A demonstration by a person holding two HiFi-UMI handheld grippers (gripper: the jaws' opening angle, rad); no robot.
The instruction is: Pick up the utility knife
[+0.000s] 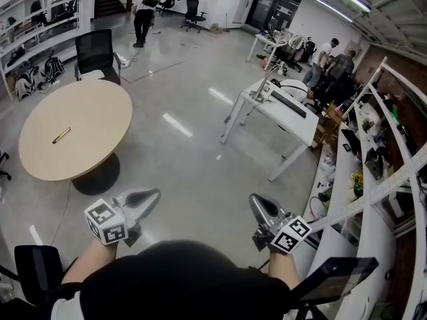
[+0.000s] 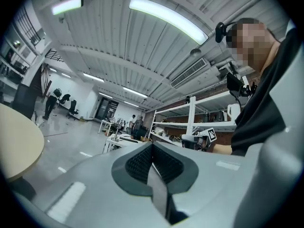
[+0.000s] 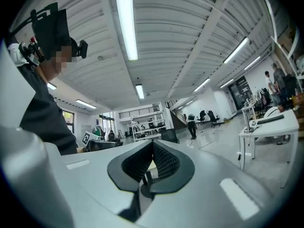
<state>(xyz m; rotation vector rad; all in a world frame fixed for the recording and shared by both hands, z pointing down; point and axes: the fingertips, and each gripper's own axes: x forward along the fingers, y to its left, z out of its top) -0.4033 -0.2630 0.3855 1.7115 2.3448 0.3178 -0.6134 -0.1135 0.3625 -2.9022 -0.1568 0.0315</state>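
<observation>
The utility knife point(image 1: 61, 135), a slim yellowish stick, lies on the round beige table point(image 1: 87, 105) at the left of the head view. Both grippers are held level close to the person's body, well short of the table and over bare floor. My left gripper point(image 1: 152, 195) has its jaws together with nothing between them. In the left gripper view the dark pads point(image 2: 142, 163) meet. My right gripper point(image 1: 256, 203) is likewise shut and empty, and its pads point(image 3: 164, 161) touch in the right gripper view. Neither gripper view shows the knife.
A black chair point(image 1: 95, 53) stands behind the table and another point(image 1: 33, 269) at the bottom left. White desks point(image 1: 277, 112) stand mid-room. A long shelf and bench point(image 1: 373, 179) run along the right. People point(image 1: 143, 22) stand far back on the glossy floor.
</observation>
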